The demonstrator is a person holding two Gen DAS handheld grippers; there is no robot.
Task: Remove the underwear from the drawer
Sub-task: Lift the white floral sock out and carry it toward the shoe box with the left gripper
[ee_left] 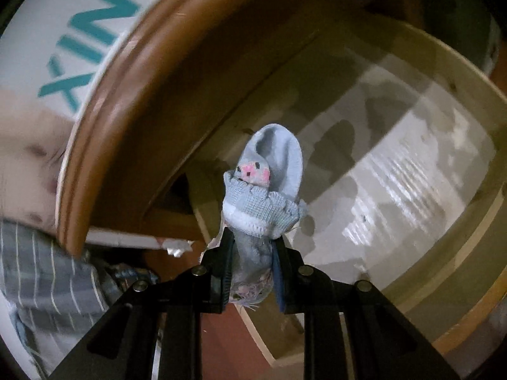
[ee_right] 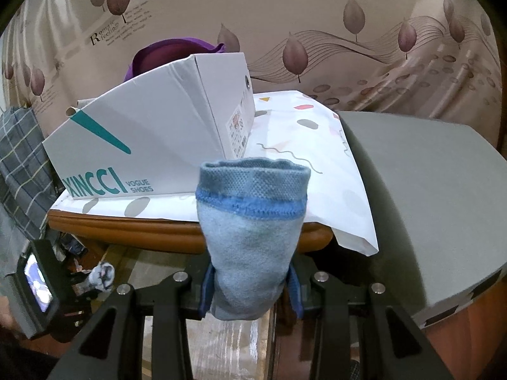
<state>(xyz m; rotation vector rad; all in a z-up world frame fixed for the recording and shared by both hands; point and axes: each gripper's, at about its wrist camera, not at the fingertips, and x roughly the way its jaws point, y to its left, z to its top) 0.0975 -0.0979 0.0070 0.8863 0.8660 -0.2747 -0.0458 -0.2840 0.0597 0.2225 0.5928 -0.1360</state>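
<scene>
A small pale-blue knitted sock with a pink face (ee_left: 264, 186) is clamped in the left tool (ee_left: 253, 272), above the open wooden drawer (ee_left: 412, 164). A blue terry sock with a darker cuff (ee_right: 252, 231) is clamped in the right tool (ee_right: 252, 288), the white cardboard shoe box (ee_right: 152, 136) at eleven o'clock.

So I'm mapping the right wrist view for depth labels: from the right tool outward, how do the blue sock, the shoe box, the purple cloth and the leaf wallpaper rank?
1. Blue sock: clamped in the right tool, centre.
2. Shoe box: on the patterned cover, left of centre.
3. Purple cloth: behind the box, showing over its top.
4. Leaf wallpaper: backdrop across the top.
</scene>
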